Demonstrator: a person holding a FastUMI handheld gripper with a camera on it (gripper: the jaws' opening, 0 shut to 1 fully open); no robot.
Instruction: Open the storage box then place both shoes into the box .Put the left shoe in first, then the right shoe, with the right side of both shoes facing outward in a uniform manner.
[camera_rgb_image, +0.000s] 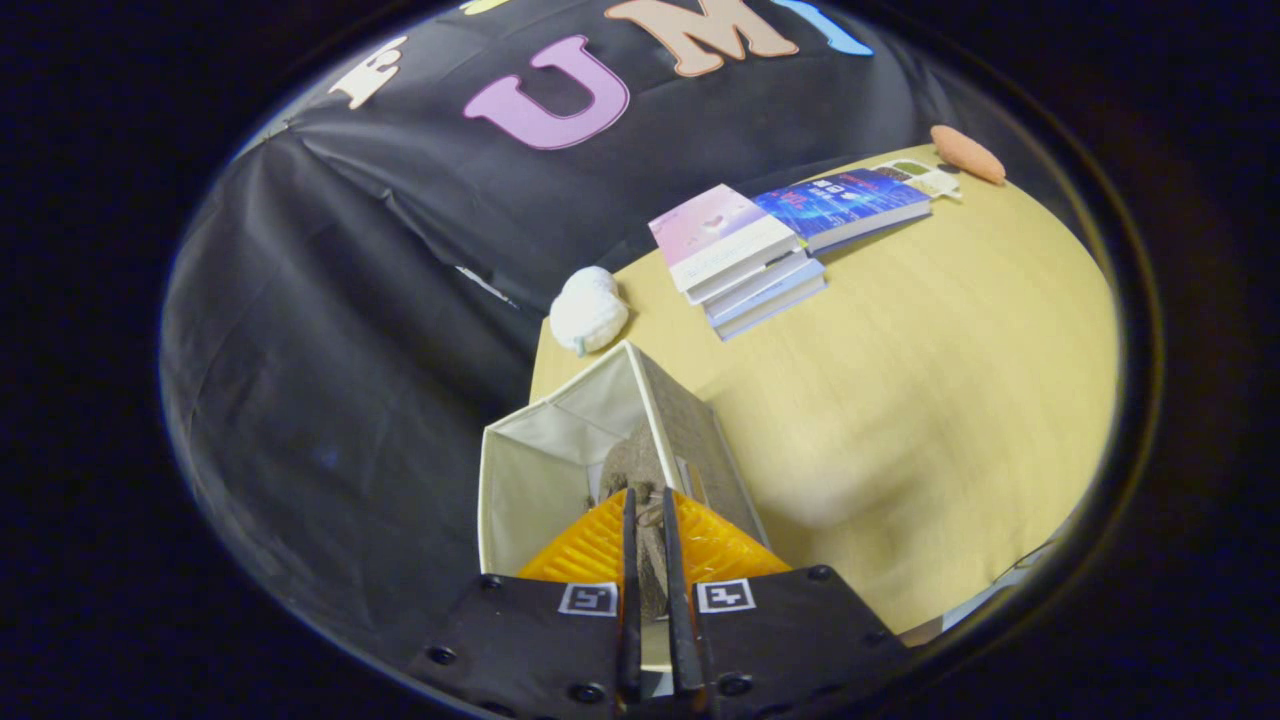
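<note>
The gripper (652, 510) is clamped on a brown shoe (640, 470), both fingers pressing its sides, holding it over the open storage box (520, 470). The box stands on the wooden table (900, 400), near a stack of books (745, 265).

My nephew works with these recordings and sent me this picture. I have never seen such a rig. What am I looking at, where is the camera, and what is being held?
This is no full robot: a person holds a two-finger gripper by hand. The camera rides on that tool and looks forward along its fingers, which is why the picture looks round and bent.

The fingers are nearly closed on a brownish shoe, pinched between them and held over an open storage box with pale lining. The box stands at the corner of a light wooden table.

Farther off on the table lie a stack of books, a white bundle near the box's far corner, and an orange oval thing at the far edge. Black cloth forms the booth's wall behind.
</note>
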